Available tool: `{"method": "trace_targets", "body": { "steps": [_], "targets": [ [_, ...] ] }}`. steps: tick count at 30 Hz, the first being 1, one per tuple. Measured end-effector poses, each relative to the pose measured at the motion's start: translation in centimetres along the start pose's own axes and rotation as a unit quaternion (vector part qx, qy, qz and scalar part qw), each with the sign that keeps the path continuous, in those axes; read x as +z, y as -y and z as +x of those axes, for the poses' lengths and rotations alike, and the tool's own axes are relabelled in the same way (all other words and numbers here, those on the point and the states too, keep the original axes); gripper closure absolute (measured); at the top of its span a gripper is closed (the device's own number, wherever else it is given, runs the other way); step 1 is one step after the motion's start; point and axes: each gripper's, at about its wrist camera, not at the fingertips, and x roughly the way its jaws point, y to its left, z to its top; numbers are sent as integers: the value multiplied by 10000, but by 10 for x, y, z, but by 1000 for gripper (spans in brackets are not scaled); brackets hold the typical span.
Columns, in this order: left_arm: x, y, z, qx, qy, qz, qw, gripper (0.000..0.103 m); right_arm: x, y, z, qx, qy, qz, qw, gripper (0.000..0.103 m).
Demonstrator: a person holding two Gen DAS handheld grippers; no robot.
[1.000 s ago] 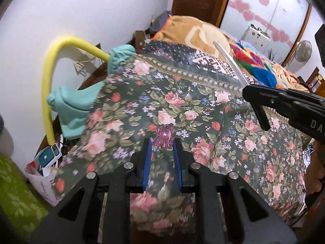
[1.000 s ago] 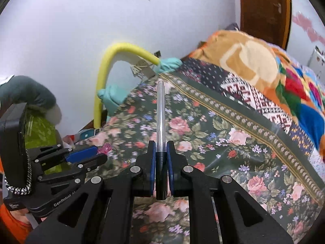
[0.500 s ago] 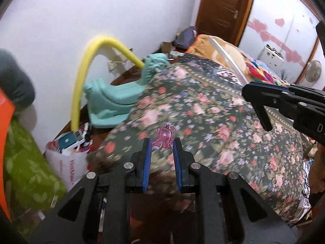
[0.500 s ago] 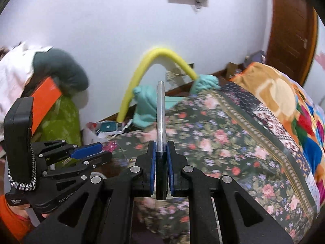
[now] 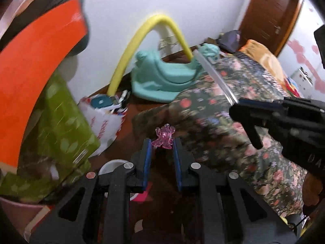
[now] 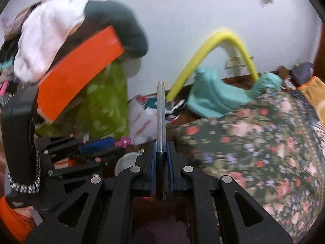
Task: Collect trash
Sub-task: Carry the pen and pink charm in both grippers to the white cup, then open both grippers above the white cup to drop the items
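Observation:
My left gripper (image 5: pixel 162 143) is shut on a small pink translucent plastic figure (image 5: pixel 164 136), held in the air off the bed's corner. It also shows in the right wrist view (image 6: pixel 123 141) at the left gripper's blue pads. My right gripper (image 6: pixel 161 146) is shut on a clear pen tube (image 6: pixel 160 109) that points straight up from the pads. The tube also shows in the left wrist view (image 5: pixel 215 78), slanting up left from the right gripper (image 5: pixel 239 106). A white round container rim (image 5: pixel 112 165) lies on the floor below the left gripper, also in the right wrist view (image 6: pixel 127 159).
A bed with a floral cover (image 5: pixel 233 126) fills the right. An orange board (image 5: pixel 34 61) and green leafy cloth (image 5: pixel 65 126) stand at left. A white bag of items (image 5: pixel 103 111), a teal plastic seat (image 5: pixel 168 81) and a yellow foam arch (image 5: pixel 142 34) lie by the wall.
Both grippers have swung left, away from the bed and toward the floor clutter, each still holding its item. The white container has come into view below.

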Motion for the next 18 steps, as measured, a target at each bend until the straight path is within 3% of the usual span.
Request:
{"method": "trace_targets", "body": {
  "steps": [8,18],
  "targets": [
    [-38,-65,28,89,-518,-661,9964,83,-8,-47,66,418,-673,-364,9962,93],
    [-76,-114,74,238,-1233,-1090,9861,83,-11,-78,131,795,-1354,-438,9866,93]
  ]
}}
